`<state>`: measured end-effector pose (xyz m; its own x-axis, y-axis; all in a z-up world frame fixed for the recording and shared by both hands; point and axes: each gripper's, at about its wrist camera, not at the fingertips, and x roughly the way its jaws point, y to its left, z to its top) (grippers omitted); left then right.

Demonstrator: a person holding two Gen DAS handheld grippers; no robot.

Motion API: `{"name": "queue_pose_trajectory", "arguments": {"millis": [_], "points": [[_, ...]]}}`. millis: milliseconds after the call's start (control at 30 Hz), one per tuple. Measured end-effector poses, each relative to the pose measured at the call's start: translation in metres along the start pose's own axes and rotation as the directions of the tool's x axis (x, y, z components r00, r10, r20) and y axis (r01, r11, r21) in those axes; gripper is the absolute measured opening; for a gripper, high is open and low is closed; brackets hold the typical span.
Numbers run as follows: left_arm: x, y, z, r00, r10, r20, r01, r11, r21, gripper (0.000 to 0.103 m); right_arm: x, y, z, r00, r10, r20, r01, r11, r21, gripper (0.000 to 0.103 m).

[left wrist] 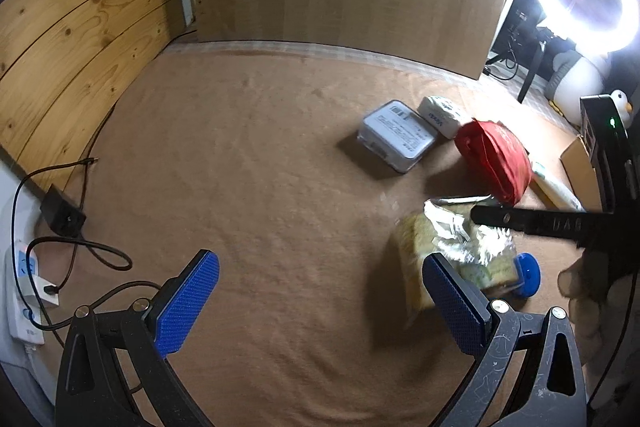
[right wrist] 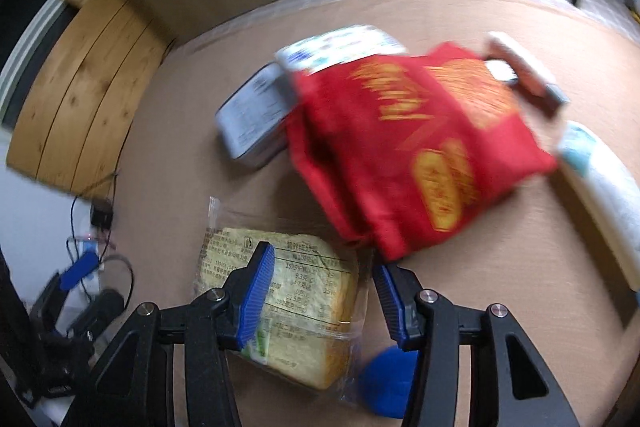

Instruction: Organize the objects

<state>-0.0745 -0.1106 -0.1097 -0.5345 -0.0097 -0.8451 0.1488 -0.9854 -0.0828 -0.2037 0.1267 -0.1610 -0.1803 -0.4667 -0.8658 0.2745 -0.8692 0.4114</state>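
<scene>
The right claw (right wrist: 324, 291) straddles the bread (right wrist: 280, 303), jaws half apart, not visibly pinching it. Just right of it lies a blue cap (right wrist: 386, 383); beyond, a red bag (right wrist: 420, 155), then a tin (right wrist: 252, 119). The left claw (left wrist: 320, 303) hangs open, empty. Better to centre on the loaf before squeezing gently.
</scene>
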Motion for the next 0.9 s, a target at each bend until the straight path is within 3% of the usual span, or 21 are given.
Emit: {"name": "queue_pose_trajectory", "arguments": {"millis": [200,367,467,600,800,900], "points": [[0.004,0.012,0.007,1.0,-0.007,-0.012,0.007,1.0,-0.012,0.103,0.006,0.033,-0.014,0.999,0.036,-0.024,-0.037,0.997,-0.075,0.046],[0.021,0.001,0.027,0.999,-0.032,-0.029,0.034,0.998,0.053,0.103,-0.019,0.034,-0.031,0.999,-0.004,0.043,0.006,1.0,-0.025,0.047],[0.038,-0.004,0.039,0.994,-0.079,-0.07,0.083,0.995,0.058,0.101,-0.035,0.027,-0.046,0.998,0.023,0.062,-0.025,0.999,0.031,0.047],[0.063,-0.011,0.049,0.987,-0.095,-0.127,0.106,0.991,0.08,0.091,-0.046,0.026,-0.073,0.997,0.053,0.06,-0.058,0.995,0.084,0.047],[0.088,-0.014,0.046,0.947,-0.201,-0.25,0.224,0.972,0.07,0.077,-0.051,0.023,-0.093,0.996,0.059,0.065,-0.066,0.99,0.122,0.047],[0.088,-0.012,0.039,0.935,-0.235,-0.266,0.258,0.965,0.052,0.076,-0.052,0.019,-0.096,0.996,0.051,0.07,-0.06,0.989,0.137,0.047]]}}
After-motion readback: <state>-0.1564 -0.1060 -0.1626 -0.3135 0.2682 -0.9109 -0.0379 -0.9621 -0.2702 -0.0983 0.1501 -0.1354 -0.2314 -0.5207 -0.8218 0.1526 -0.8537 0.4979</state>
